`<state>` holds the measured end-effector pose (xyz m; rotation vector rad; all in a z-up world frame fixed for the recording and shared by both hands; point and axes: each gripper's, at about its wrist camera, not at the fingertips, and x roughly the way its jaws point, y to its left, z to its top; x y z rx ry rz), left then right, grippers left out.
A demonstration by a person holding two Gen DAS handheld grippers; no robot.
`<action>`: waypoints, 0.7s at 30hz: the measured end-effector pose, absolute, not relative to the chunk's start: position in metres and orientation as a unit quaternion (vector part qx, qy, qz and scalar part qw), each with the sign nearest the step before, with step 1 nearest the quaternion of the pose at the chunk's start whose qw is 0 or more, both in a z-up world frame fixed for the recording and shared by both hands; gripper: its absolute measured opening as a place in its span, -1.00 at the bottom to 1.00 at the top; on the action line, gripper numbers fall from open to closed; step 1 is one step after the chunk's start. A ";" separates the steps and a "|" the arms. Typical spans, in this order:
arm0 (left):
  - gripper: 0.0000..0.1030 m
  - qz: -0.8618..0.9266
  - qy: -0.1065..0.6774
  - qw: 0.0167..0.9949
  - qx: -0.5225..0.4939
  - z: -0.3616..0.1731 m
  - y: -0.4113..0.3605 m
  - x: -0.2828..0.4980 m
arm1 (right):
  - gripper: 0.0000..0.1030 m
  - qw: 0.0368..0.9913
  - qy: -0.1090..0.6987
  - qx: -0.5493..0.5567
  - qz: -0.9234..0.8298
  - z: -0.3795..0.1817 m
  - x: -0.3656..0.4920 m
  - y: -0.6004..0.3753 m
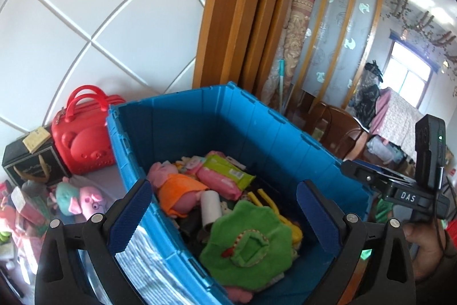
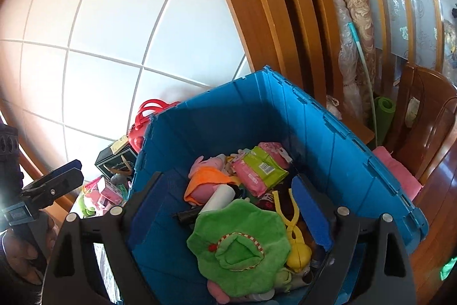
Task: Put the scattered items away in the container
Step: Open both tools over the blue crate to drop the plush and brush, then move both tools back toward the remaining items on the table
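Note:
A blue plastic crate (image 1: 257,119) (image 2: 328,133) holds several items: a green plush hat (image 1: 248,245) (image 2: 240,247), a pink pig plush in orange (image 1: 177,187) (image 2: 205,182), a pink and green wipes pack (image 1: 225,173) (image 2: 260,170), a white roll (image 1: 210,206) (image 2: 220,197) and a yellow toy (image 2: 294,236). My left gripper (image 1: 222,219) is open and empty above the crate, straddling its near left wall. My right gripper (image 2: 231,207) is open and empty above the crate. It also shows at the right of the left wrist view (image 1: 400,190).
Left of the crate lie a red bear-faced case (image 1: 82,139), a black box (image 1: 28,162) and pink and teal plush toys (image 1: 80,200). Boxed toys (image 2: 105,193) lie there too. A wooden door frame (image 1: 228,5), rolled mats (image 2: 354,19) and a wooden chair (image 2: 422,116) stand behind.

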<state>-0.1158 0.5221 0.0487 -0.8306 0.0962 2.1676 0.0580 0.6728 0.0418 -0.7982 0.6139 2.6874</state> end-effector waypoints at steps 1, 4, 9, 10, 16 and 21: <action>0.99 0.859 0.036 0.391 -0.329 0.047 0.514 -0.116 | 0.73 0.130 0.209 -0.276 0.929 0.042 0.054 0.668; 0.99 0.867 0.027 0.370 -0.331 0.044 0.485 -0.118 | 0.73 0.112 0.200 -0.280 0.932 0.044 0.040 0.649; 0.99 0.882 0.010 0.331 -0.336 0.036 0.431 -0.123 | 0.73 0.078 0.185 -0.288 0.936 0.045 0.016 0.613; 0.99 0.884 0.006 0.323 -0.337 0.035 0.419 -0.125 | 0.73 0.071 0.182 -0.291 0.937 0.045 0.011 0.605; 0.99 0.894 -0.020 0.282 -0.349 0.021 0.350 -0.131 | 0.73 0.033 0.164 -0.303 0.938 0.044 -0.017 0.554; 0.99 0.900 -0.028 0.251 -0.355 0.010 0.292 -0.136 | 0.73 0.011 0.152 -0.314 0.937 0.043 -0.041 0.508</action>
